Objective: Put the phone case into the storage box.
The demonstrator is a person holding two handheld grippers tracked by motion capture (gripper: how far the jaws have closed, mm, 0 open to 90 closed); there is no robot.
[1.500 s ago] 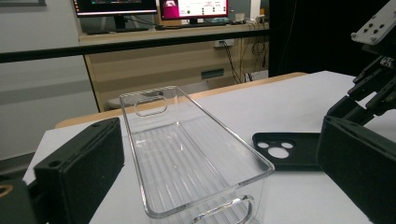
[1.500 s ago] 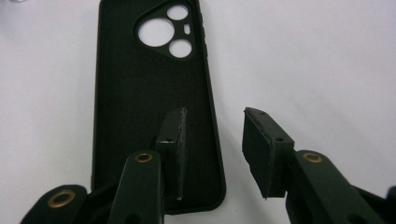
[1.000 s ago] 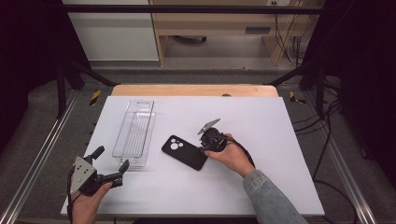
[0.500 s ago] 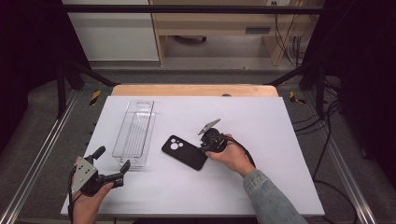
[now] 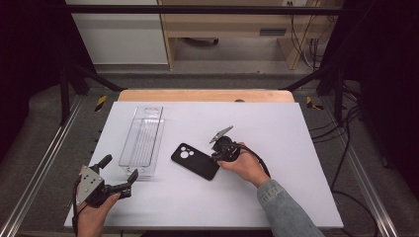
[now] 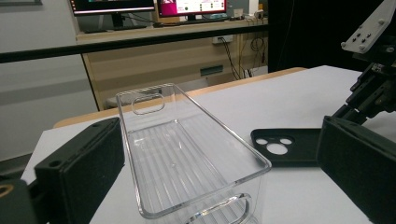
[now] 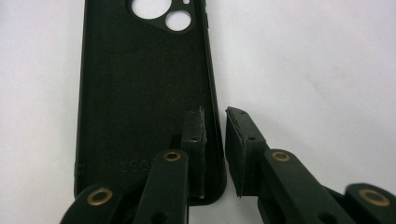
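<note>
Right gripper view: my right gripper (image 7: 215, 140) has its jaws straddling the side wall of the phone case (image 7: 140, 93), one pad inside the shell, the other outside on the table (image 7: 327, 70). A narrow gap remains; I can't tell whether the pads are pressing the rim yet.

High view: against the pictures from a second ago, almost nothing has moved. The phone case (image 5: 194, 160) lies flat in the same spot, open side up, just right of the clear bin (image 5: 142, 140). Right gripper (image 5: 221, 150) sits at its near-right edge as before.

Left gripper (image 5: 118, 175) hangs wide open by the bin's near end, holding nothing.

My read: the pinch is set up but not closed. Squeeze next, then lift toward the bin. Thin rim, could slip.
</note>
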